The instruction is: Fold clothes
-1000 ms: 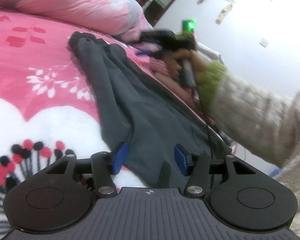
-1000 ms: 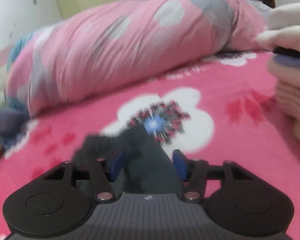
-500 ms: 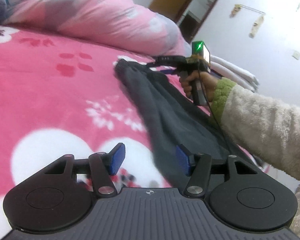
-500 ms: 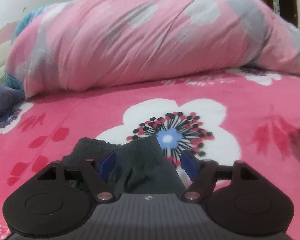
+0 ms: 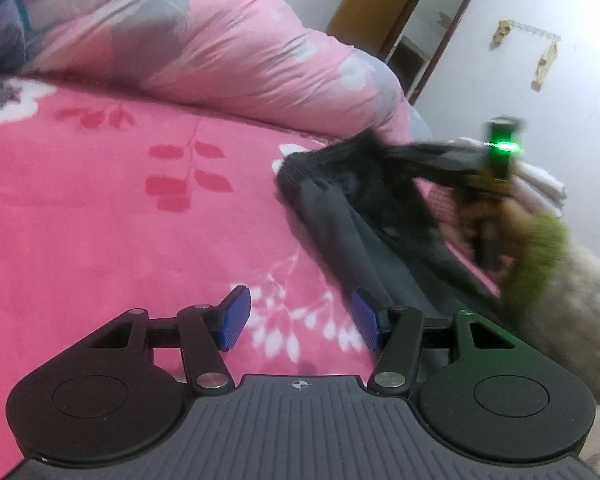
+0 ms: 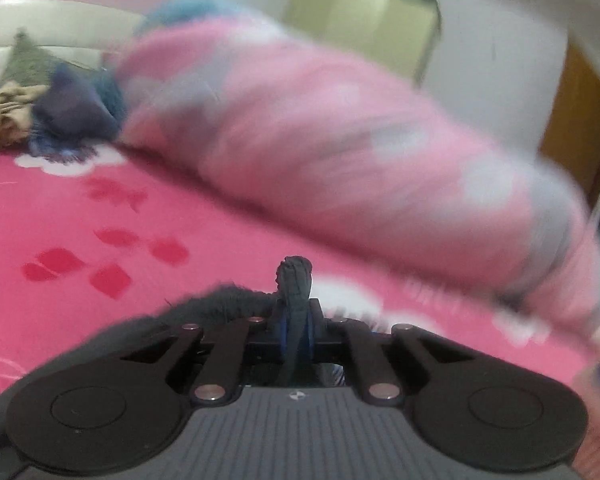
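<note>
Dark grey garment (image 5: 364,216) lies on my bed (image 5: 100,216); right gripper (image 6: 296,332) pinches its edge, left gripper (image 5: 300,320) gapes empty.

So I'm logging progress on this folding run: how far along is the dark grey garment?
Early. The dark grey knit garment lies stretched long on the pink floral blanket, with no finished fold visible. In hand: the right gripper is shut on its far end, lifting it. The left gripper is open, holding nothing. Left: carrying that end over, then any further folds.

Dark grey garment (image 5: 364,232), long and creased, stretched along pink bedspread, far end bunched and lifted
</note>
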